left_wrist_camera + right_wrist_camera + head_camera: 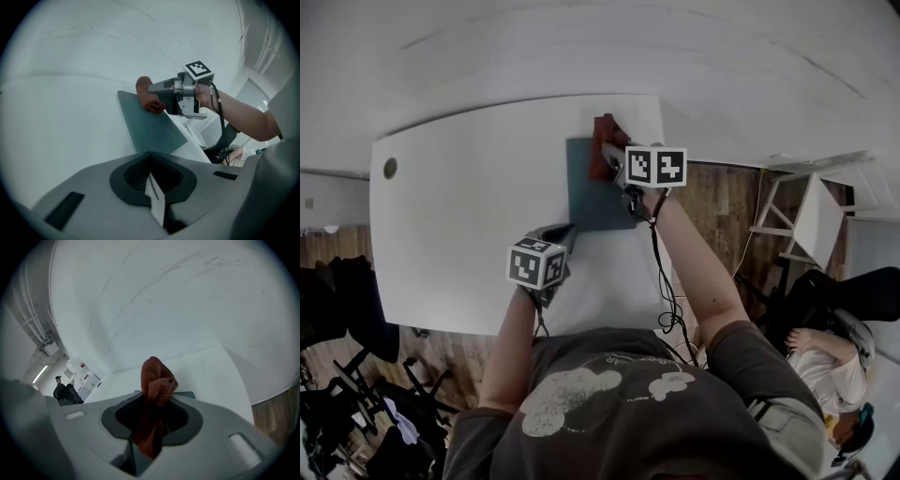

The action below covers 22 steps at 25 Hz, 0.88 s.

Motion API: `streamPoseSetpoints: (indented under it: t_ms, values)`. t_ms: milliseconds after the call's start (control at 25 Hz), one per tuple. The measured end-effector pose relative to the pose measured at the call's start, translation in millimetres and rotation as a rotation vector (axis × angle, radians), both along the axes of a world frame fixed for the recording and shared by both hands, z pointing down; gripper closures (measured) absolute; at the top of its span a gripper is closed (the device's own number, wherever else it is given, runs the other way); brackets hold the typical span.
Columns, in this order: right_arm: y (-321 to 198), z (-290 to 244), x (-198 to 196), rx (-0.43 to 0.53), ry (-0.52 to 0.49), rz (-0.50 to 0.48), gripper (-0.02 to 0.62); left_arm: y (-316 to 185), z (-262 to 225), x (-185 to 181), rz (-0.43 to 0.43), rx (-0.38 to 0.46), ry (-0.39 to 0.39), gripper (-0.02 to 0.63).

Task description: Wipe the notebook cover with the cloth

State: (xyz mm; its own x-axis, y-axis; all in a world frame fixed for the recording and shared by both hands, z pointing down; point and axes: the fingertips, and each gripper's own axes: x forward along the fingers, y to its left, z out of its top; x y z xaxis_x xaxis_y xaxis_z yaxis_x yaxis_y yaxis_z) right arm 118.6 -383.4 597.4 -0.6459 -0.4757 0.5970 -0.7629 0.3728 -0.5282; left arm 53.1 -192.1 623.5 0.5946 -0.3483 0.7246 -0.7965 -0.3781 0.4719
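A teal notebook [598, 192] lies flat on the white table [459, 206], near its far right corner. My right gripper [614, 155] is shut on a bunched red-brown cloth [603, 148], which rests on the notebook's far edge. In the right gripper view the cloth [157, 383] sticks up out of the jaws of the right gripper [152, 401]. My left gripper [562, 234] sits at the notebook's near left corner with its jaws together. The left gripper view shows the notebook [150, 124], the cloth [149, 99] and the left gripper [150, 154] just short of the near edge.
The table's right edge runs close beside the notebook, with wooden floor beyond. A round cable hole [390, 168] sits at the table's far left. A white frame [820, 211] stands to the right, and a seated person [825, 361] is at the lower right.
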Motion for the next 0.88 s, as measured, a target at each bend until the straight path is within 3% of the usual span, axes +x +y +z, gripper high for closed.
streamPoseSetpoints:
  t_ms: [880]
  values:
    - [9,1,67,-0.02,0.018,0.136,0.486,1,-2,1,-0.014,0.005,-0.008,0.607]
